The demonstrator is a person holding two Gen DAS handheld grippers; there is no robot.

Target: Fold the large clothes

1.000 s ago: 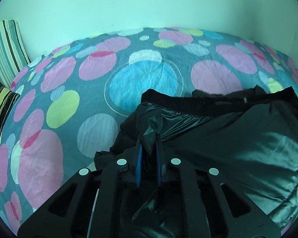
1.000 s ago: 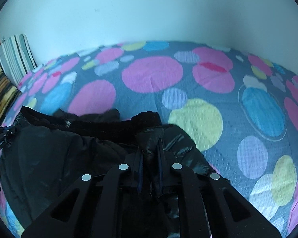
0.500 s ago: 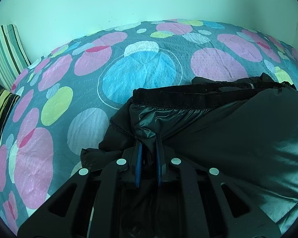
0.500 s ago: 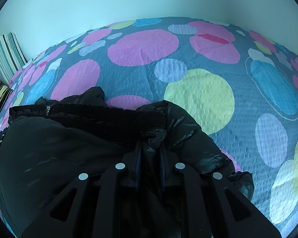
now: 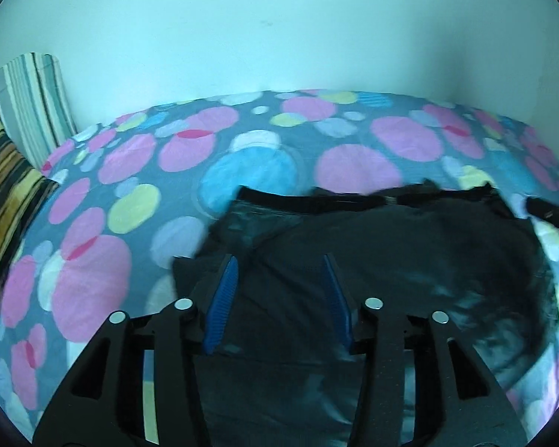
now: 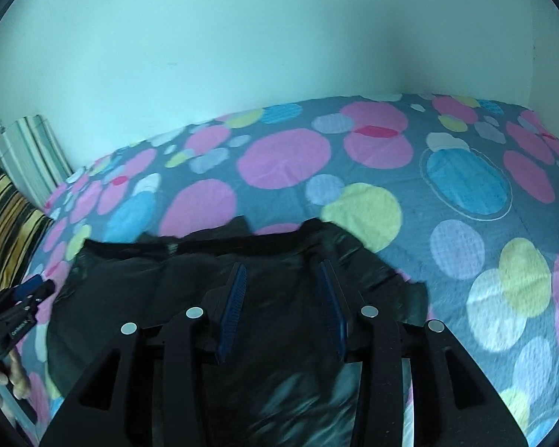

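Observation:
A large shiny black jacket (image 5: 410, 260) lies folded on the bed, its dark hem band along the far edge; it also shows in the right wrist view (image 6: 167, 290). My left gripper (image 5: 281, 260) is open and empty, its blue pads spread above the jacket's left part. My right gripper (image 6: 281, 268) is open and empty above the jacket's right part. The left gripper shows at the left edge of the right wrist view (image 6: 22, 294). The right gripper's tip shows at the right edge of the left wrist view (image 5: 551, 212).
The bed sheet (image 6: 354, 156) is grey with pink, blue and yellow circles. Striped pillows (image 5: 22, 111) stand at the left against the pale wall (image 5: 279, 29). A wall corner closes the bed at the right (image 6: 533, 37).
Both grippers have let go of the jacket and opened wide. The jacket now lies flat on the bed, and both grippers have lifted and drawn back a little.

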